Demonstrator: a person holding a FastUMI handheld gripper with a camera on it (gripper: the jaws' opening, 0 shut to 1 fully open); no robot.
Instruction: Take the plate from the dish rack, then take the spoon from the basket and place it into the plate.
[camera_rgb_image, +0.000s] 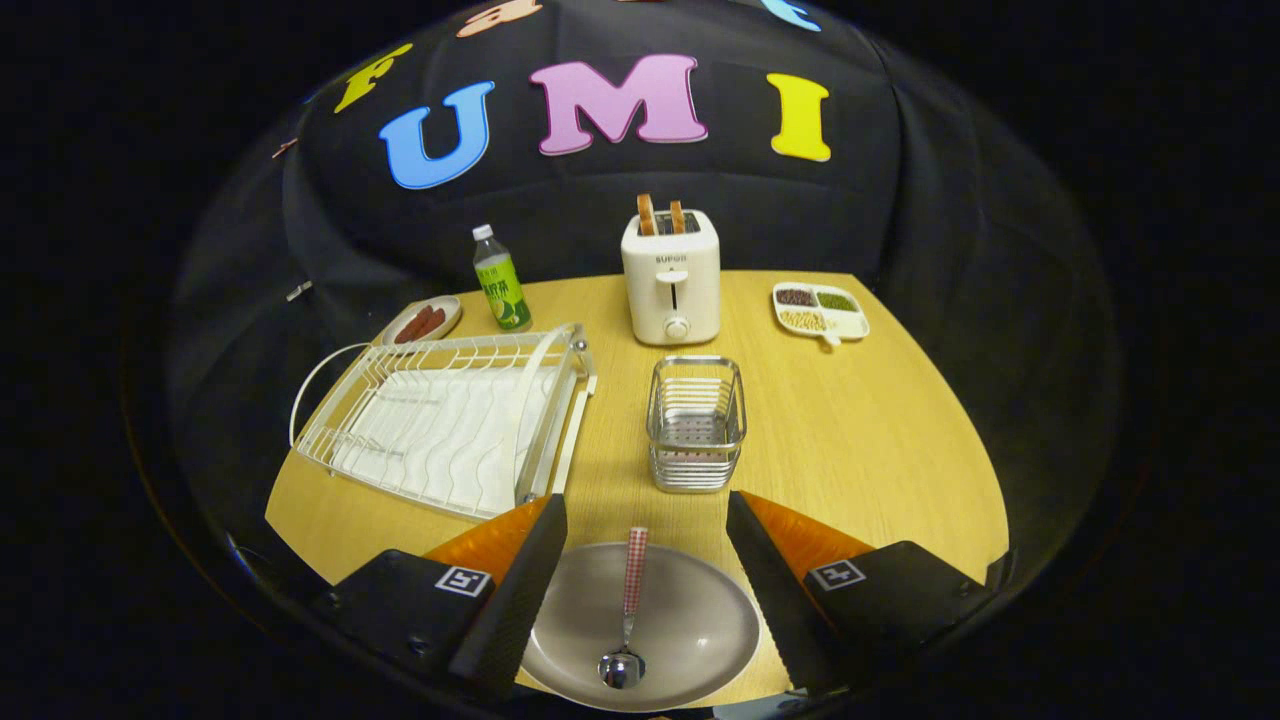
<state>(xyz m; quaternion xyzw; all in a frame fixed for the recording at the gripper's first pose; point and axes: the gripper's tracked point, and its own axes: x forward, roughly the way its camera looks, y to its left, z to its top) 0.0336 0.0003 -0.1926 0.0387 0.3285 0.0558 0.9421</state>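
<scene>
Gripper view: we hold the gripper (645, 530) spread wide over the plate (690, 640), where the spoon (630, 610) lies, handle toward the basket (696, 425).

Tongs (645, 545): two-fingered, seen from behind along their length. Each finger (520, 590) is a flat, blade-like wedge, broad at the base and narrowing toward the tip. Inner faces carry a fine woven texture; the inner edge of the other finger (765, 580) shows a row of small serrations. Behind each finger sits a blocky, matte housing with rounded corners. On top of each housing, a small square white tag with a black fiducial pattern. A small round fastener is visible on one housing. Fingers stand apart, nothing pressed between them.
</scene>
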